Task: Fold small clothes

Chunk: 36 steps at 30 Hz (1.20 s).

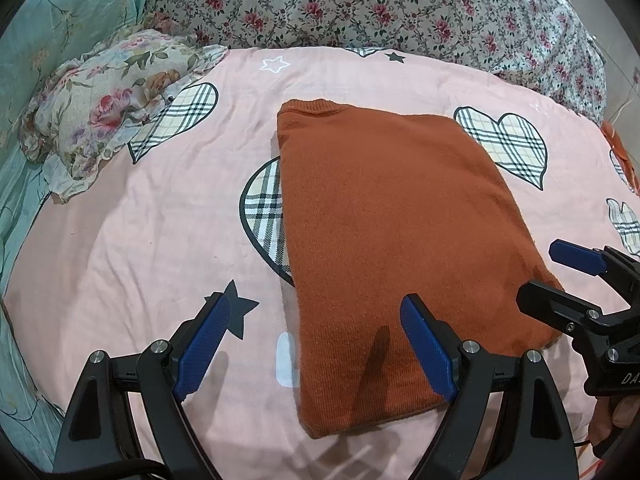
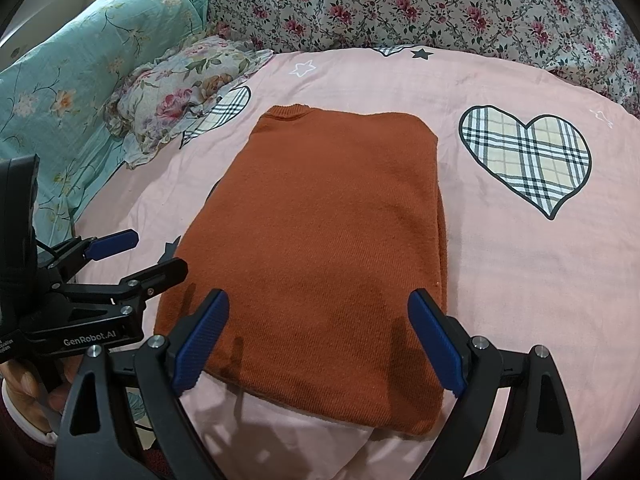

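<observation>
A rust-orange knitted sweater [image 1: 392,248] [image 2: 324,248] lies folded into a long rectangle on the pink sheet, collar at the far end. My left gripper [image 1: 316,348] hovers open over the sweater's near left corner, holding nothing. My right gripper [image 2: 320,340] is open above the sweater's near edge, also with nothing between its blue pads. The right gripper [image 1: 560,276] shows at the right edge of the left wrist view, and the left gripper [image 2: 136,256] at the left edge of the right wrist view.
The pink sheet [image 1: 160,240] [image 2: 520,280] with plaid hearts and stars covers the bed. A flowered pillow [image 1: 108,108] [image 2: 180,92] lies at the far left, a flowered quilt [image 1: 360,4] [image 2: 440,4] along the back, and teal bedding [image 1: 52,20] on the left.
</observation>
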Available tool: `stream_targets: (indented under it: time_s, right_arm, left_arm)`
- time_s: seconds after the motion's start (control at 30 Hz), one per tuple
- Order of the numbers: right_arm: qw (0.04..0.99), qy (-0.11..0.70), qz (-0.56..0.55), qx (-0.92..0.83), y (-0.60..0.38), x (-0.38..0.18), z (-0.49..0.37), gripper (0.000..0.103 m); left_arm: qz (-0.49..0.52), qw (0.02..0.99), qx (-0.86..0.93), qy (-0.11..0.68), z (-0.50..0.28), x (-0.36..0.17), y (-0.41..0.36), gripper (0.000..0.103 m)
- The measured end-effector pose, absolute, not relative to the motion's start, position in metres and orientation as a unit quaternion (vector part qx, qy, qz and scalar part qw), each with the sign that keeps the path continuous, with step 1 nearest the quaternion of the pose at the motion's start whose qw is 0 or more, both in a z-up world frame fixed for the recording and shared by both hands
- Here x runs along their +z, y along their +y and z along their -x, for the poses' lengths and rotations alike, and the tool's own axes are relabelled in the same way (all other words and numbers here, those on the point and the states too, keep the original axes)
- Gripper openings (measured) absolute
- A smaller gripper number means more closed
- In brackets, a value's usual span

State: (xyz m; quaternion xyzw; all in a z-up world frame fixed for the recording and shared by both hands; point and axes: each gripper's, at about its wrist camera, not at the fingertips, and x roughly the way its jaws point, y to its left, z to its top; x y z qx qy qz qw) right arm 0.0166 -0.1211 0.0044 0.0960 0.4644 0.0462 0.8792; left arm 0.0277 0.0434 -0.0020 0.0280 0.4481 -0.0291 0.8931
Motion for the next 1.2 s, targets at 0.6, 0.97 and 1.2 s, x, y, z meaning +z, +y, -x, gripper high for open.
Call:
stream_targets:
  time_s: [0.6, 0.97, 1.2]
  right_arm:
    - [0.879, 0.464, -0.098, 0.047, -0.121, 0.005, -0.02, 0.091]
    - [0.879, 0.465, -0.097, 0.046, -0.123, 0.004, -0.021, 0.091]
    - [0.88, 0.463, -0.096, 0.045, -0.128, 0.005, -0.027, 0.091]
  left_arm:
    - [-0.03, 0.893, -0.03, 0.449, -0.03, -0.002, 0.043, 0.087]
    - [-0.031, 0.892, -0.032, 0.449, -0.034, -0.003, 0.039, 0.087]
    - [-0.032, 0.891, -0.033, 0.451, -0.039, -0.004, 0.038, 0.087]
